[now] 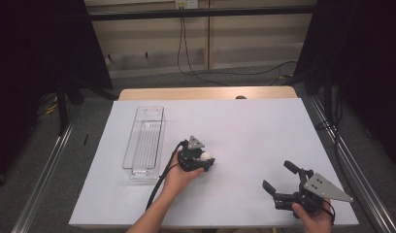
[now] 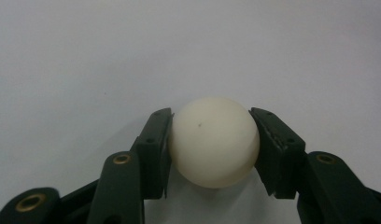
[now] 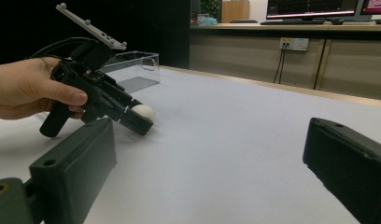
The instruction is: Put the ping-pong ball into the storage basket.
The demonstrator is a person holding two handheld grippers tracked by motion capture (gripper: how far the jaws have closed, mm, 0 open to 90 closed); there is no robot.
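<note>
Black left tongs (image 2: 211, 140) squeeze a small round cream-white ball (image 2: 213, 141) on the white table (image 1: 254, 126). Black right tongs (image 1: 279, 179) stand wide open, holding nothing. Seen close in the left gripper view, the smooth ball has one tiny dark speck. A clear plastic box (image 1: 143, 143) sits nearby in the high view.

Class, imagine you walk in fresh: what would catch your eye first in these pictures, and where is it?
First, the small white ball near the middle of the white table, clamped between the jaws of the left gripper. Next, the long clear plastic box, lying to its left. Last, the right gripper, open with nothing between its jaws, at the near right edge.
</note>
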